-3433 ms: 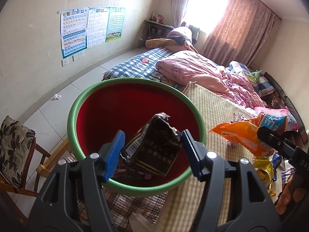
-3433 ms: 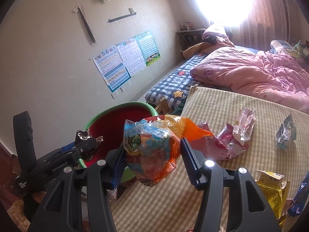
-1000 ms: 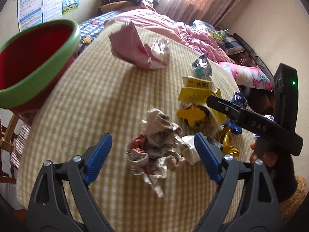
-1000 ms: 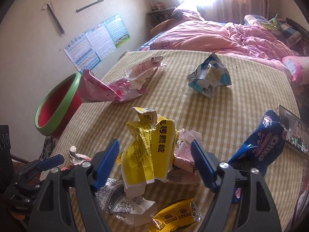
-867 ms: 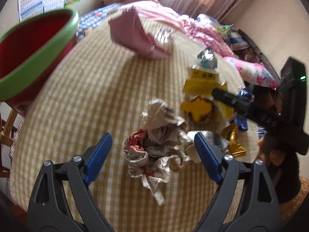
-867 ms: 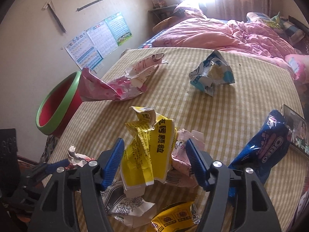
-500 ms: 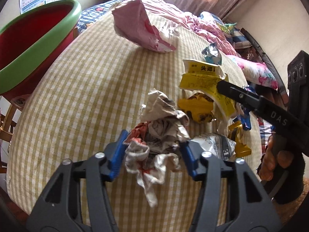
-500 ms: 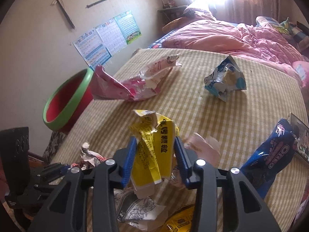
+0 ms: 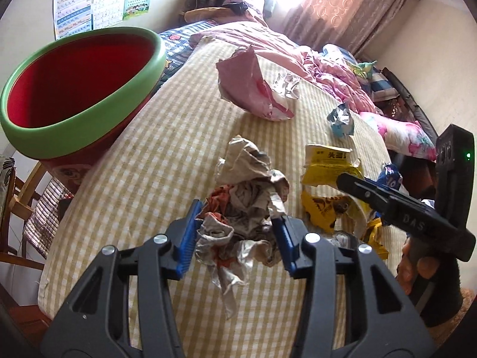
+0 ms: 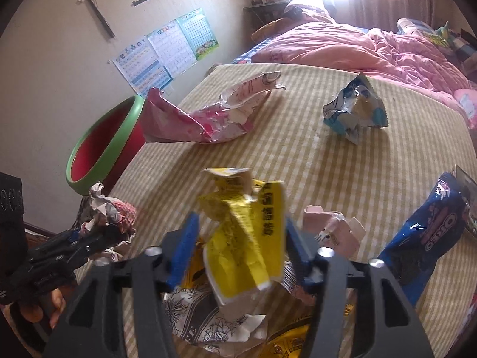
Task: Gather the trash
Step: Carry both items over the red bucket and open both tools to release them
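My left gripper (image 9: 235, 217) has its blue pads pressed on a crumpled paper wad (image 9: 247, 185) over the yellow checked table (image 9: 149, 164), its jaws still closing. The red basin with a green rim (image 9: 89, 116) stands off the table's left edge. In the right wrist view my right gripper (image 10: 241, 219) grips a crumpled yellow wrapper (image 10: 244, 247) standing between its pads, while its jaws are opening a little. The same view shows the left gripper (image 10: 98, 238) with the wad (image 10: 110, 208) at lower left, and the basin (image 10: 101, 152) beyond.
On the table lie a torn pink bag (image 10: 193, 122), a blue-white wrapper (image 10: 354, 113), a blue Oreo pack (image 10: 429, 238), a small pink carton (image 10: 334, 232) and printed white paper (image 10: 202, 316). A bed with a pink quilt (image 10: 357, 44) lies behind. A wooden chair (image 9: 18, 197) stands under the basin.
Both grippers stood wide around their items a second ago. The left has closed on the paper wad, the right on the yellow wrapper. Both views have shifted slightly.
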`<state>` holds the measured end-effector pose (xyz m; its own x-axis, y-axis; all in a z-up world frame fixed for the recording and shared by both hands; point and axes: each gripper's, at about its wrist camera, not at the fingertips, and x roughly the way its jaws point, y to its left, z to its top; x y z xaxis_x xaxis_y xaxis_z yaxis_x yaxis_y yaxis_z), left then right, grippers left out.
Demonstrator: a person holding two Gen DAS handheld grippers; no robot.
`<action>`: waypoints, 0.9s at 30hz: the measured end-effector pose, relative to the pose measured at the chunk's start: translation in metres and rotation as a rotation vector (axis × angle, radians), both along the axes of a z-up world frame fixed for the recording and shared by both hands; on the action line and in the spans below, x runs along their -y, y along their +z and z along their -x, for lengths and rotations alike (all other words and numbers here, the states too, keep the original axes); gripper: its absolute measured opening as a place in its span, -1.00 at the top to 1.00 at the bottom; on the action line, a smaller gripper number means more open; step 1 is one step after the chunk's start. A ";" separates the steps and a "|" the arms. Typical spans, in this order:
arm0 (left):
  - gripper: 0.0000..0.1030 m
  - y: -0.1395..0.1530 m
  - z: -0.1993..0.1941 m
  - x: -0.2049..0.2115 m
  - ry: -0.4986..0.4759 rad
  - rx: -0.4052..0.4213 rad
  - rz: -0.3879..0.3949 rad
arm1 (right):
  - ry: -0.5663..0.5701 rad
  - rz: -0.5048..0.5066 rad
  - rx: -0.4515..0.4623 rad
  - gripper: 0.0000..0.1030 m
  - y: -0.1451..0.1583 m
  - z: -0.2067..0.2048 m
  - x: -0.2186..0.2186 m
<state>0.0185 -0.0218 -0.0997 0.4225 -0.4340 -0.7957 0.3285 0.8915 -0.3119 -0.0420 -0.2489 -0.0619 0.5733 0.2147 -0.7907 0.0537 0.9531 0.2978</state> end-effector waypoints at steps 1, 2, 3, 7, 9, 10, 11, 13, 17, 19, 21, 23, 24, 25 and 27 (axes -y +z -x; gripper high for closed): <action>0.12 0.000 -0.001 0.000 0.002 0.000 0.000 | -0.003 -0.006 0.010 0.22 0.002 0.001 0.001; 0.12 0.001 0.000 -0.001 0.005 0.001 0.000 | -0.006 -0.008 0.019 0.25 0.004 0.001 0.001; 0.12 0.001 0.000 -0.003 0.010 0.002 0.002 | -0.008 -0.004 0.034 0.31 0.009 0.002 0.001; 0.12 0.008 0.000 -0.006 0.028 0.031 0.000 | -0.019 -0.009 0.094 0.31 0.027 0.005 0.001; 0.12 0.013 -0.001 -0.006 0.031 0.052 -0.006 | -0.022 -0.017 0.117 0.31 0.035 0.006 0.001; 0.12 0.015 -0.001 -0.006 0.031 0.059 -0.007 | -0.024 -0.021 0.127 0.31 0.037 0.007 0.001; 0.12 0.017 -0.001 -0.006 0.032 0.065 -0.007 | -0.026 -0.026 0.139 0.31 0.041 0.008 0.001; 0.12 0.022 -0.002 -0.006 0.033 0.080 -0.007 | -0.029 -0.034 0.153 0.31 0.046 0.009 0.000; 0.12 0.031 -0.003 -0.011 0.047 0.108 -0.010 | -0.036 -0.051 0.175 0.31 0.055 0.010 -0.001; 0.12 0.034 -0.005 -0.015 0.059 0.120 -0.011 | -0.031 -0.060 0.184 0.31 0.060 0.010 -0.004; 0.12 0.036 -0.005 -0.017 0.071 0.128 -0.012 | -0.021 -0.059 0.191 0.31 0.063 0.009 -0.008; 0.12 0.038 -0.005 -0.019 0.077 0.133 -0.012 | -0.010 -0.061 0.193 0.31 0.064 0.008 -0.013; 0.12 0.039 -0.004 -0.019 0.079 0.137 -0.014 | -0.003 -0.063 0.192 0.31 0.064 0.007 -0.016; 0.12 0.040 -0.005 -0.021 0.080 0.139 -0.016 | 0.006 -0.065 0.192 0.31 0.064 0.006 -0.019; 0.12 0.041 -0.003 -0.023 0.083 0.146 -0.023 | 0.020 -0.065 0.195 0.31 0.064 0.007 -0.024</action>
